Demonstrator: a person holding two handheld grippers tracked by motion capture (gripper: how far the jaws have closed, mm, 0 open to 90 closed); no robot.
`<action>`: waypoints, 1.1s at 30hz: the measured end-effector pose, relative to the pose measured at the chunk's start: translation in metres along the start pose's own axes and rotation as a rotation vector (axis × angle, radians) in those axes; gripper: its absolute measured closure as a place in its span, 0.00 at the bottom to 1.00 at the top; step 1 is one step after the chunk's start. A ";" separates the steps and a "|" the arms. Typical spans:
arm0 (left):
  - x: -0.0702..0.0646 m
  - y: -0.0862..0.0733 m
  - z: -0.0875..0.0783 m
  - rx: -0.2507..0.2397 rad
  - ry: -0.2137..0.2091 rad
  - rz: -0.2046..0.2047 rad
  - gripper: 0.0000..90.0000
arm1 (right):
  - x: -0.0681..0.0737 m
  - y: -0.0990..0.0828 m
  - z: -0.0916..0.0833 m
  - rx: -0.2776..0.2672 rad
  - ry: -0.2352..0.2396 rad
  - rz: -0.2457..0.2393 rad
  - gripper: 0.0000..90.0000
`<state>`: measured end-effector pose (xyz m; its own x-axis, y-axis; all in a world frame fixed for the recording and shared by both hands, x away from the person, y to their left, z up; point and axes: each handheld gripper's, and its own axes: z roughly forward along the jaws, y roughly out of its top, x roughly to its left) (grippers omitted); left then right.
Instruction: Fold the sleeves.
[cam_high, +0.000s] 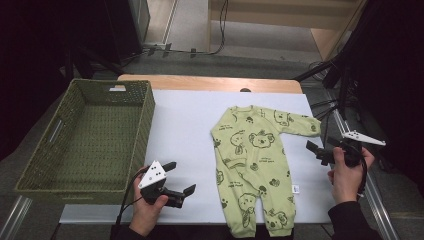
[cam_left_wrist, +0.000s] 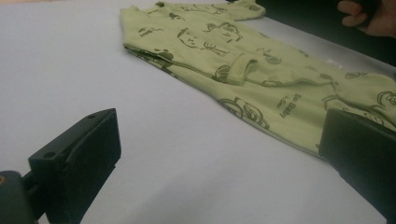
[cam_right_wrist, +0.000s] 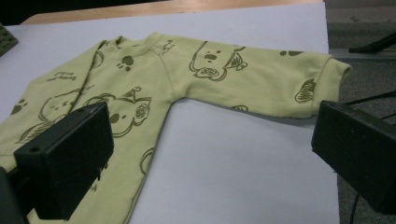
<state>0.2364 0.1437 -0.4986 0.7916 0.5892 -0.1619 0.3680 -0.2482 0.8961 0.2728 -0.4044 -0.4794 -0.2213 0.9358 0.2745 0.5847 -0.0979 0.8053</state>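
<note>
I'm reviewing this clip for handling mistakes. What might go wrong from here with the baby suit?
The romper has one sleeve already folded across its chest while the other sleeve lies near the white mat's edge, so a pull from the open right gripper might drag it off. The open left gripper may catch only one fabric layer.

Romper (cam_left_wrist: 261, 70) legs beyond frame edge.

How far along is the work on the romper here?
Barely started. The romper lies flat on the white sheet, one sleeve folded in across its front and the other stretched toward the table edge. Neither gripper holds anything: the left gripper and right gripper are open beside it, the right one facing the outstretched sleeve. The basket holds nothing, so any folding and stowing is probably left.
</note>
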 end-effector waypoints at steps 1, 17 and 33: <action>0.000 0.000 0.000 0.000 0.000 0.000 0.00 | -0.002 0.001 0.003 0.005 -0.004 0.003 0.00; 0.000 0.000 0.000 0.000 0.000 0.001 0.00 | -0.022 0.021 0.033 0.045 -0.058 0.036 0.09; 0.000 0.000 0.000 -0.001 -0.001 0.000 0.00 | -0.043 0.034 0.065 0.125 -0.179 0.075 0.33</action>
<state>0.2367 0.1437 -0.4990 0.7919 0.5886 -0.1625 0.3676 -0.2470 0.8966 0.3527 -0.4256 -0.4976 -0.0387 0.9737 0.2244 0.6886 -0.1368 0.7121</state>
